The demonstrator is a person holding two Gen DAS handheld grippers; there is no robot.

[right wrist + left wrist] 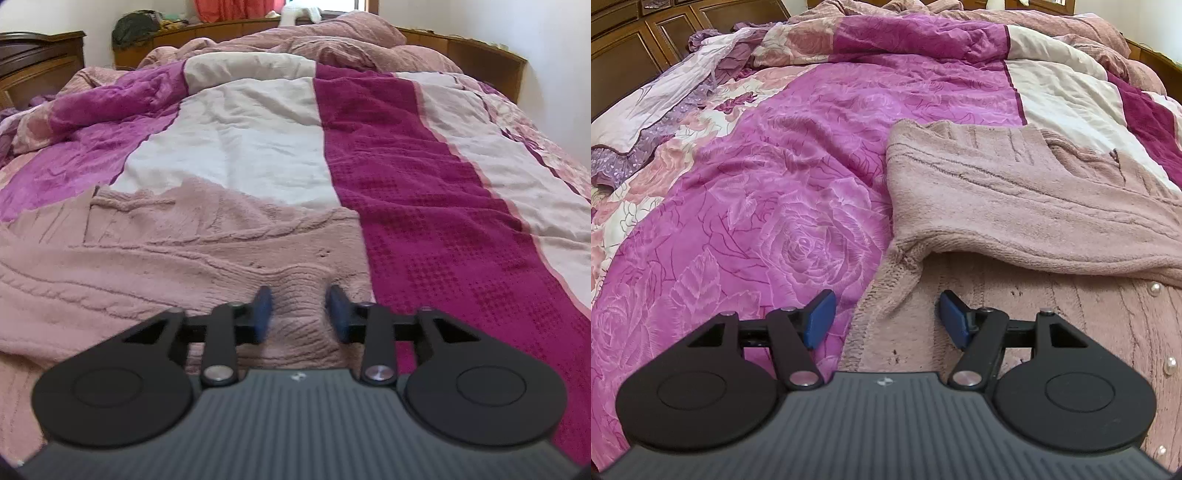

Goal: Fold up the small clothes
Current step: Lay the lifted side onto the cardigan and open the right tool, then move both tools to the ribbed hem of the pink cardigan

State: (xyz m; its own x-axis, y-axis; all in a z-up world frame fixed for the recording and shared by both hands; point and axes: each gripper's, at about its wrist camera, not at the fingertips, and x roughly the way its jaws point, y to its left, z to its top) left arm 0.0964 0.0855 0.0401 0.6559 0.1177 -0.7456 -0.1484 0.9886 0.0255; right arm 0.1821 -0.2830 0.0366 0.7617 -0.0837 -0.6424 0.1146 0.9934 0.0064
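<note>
Twice catching one pink cable-knit sweater (pixel 1015 206) lying spread on a patchwork quilt (pixel 775 166) over a bed, and never catching it whole: cutting its far side and lower body off at the frame edge in the left wrist view, losing its other side off the frame in the right wrist view. Holding the left gripper (pixel 886 319) above the edge where knit meets quilt, jaws standing wide apart and clamping nothing. Holding the right gripper (pixel 299 314) low over the knit, jaws parted around a raised ridge of fabric, blur leaving it unclear whether the blue pads (pixel 263 314) are touching it. Showing pearl beads (pixel 1169 366) and a fold of knit lying across the body only from the left; showing a long wooden headboard (pixel 480 51) clearly only from the right.
</note>
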